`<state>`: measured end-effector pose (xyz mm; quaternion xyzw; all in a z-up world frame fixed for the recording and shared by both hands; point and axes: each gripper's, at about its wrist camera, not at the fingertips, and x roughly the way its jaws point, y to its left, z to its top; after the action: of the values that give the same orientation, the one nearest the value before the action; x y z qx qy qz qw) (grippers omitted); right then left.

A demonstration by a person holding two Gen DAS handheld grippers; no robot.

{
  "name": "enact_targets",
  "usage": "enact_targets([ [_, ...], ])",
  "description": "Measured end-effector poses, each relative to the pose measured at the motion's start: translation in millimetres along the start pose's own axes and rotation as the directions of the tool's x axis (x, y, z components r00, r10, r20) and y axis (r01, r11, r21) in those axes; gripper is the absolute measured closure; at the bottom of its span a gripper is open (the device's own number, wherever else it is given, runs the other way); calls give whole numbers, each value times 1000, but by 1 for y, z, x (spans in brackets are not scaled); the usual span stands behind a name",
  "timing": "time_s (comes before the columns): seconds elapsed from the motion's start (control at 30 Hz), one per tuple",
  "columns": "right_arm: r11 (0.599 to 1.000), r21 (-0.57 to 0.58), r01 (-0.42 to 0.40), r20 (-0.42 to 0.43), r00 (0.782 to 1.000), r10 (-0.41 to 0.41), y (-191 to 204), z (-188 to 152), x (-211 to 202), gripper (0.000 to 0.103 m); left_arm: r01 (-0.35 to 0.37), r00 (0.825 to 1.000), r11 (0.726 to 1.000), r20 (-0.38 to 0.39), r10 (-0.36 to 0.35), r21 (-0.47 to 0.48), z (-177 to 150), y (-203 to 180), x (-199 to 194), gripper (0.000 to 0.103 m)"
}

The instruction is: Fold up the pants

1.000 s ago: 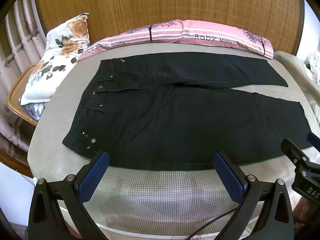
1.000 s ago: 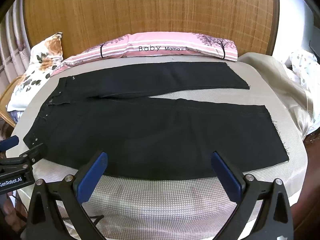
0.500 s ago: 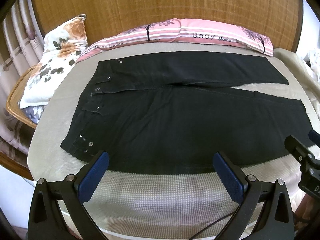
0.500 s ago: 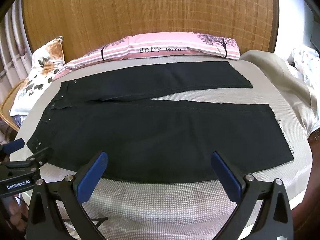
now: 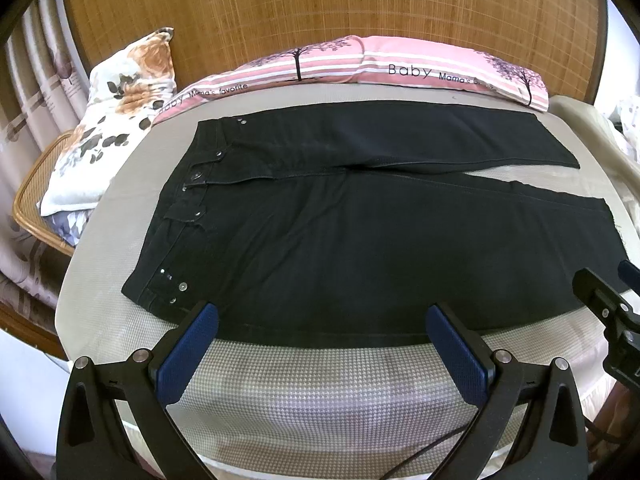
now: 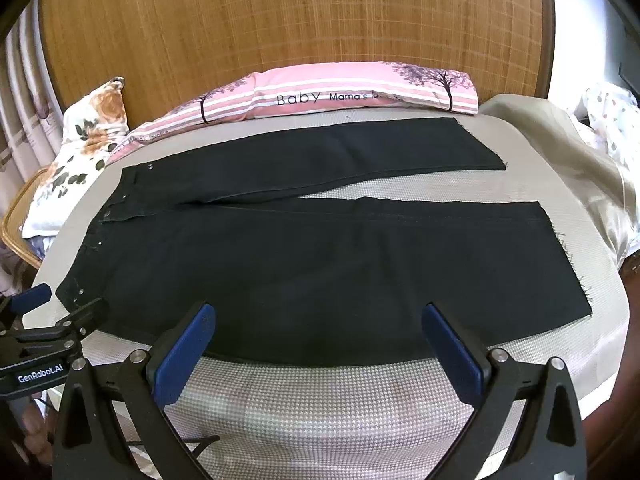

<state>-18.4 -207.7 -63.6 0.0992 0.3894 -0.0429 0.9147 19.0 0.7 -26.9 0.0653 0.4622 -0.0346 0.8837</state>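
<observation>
Blue-padded fingers (image 5: 188, 354) of the left gripper (image 5: 322, 326) stand spread wide with nothing between them, their tips over the near edge of the black pants (image 5: 360, 240), close to the waistband corner with its rivets. Whether the tips touch the cloth cannot be told. On the right gripper (image 6: 318, 324) the 2 fingers (image 6: 452, 356) are likewise spread wide and empty, their tips over the near edge of the near leg, further toward the hem.

Laid flat on the bed (image 6: 320, 400), which has a houndstooth cover, the pants show waistband to the left and 2 legs running right. Between the legs a narrow wedge of cover is bare, widening toward the frayed hems. The far leg lies near the pink striped pillow (image 6: 340, 92) printed "Baby Mama's favorite", set along a woven headboard (image 6: 300, 20). A floral pillow (image 5: 112, 120) leans at the bed's left end, over a rattan chair (image 5: 36, 184) and beside curtains (image 5: 28, 80). Beige fabric (image 6: 560, 152) is bunched at the bed's right end.

No container appears in either view.

Both grippers are held low at the bed's near side, pointing across it, side by side. Each shows at the edge of the other's view.
</observation>
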Motion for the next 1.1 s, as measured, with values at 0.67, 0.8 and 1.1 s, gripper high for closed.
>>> enact_targets([
  [0.67,1000,-7,2,7,1000,-2,-2,3,-3,0,-1,1000,1000,7,1,-7,1,2,-2,0],
  [0.8,1000,-6,1,7,1000,-1,-2,2,-3,0,-1,1000,1000,7,2,-7,1,2,-2,0],
  [1.1,1000,-5,2,0,1000,-2,1,1,-1,0,2,1000,1000,-3,-2,-10,2,1,1,0],
])
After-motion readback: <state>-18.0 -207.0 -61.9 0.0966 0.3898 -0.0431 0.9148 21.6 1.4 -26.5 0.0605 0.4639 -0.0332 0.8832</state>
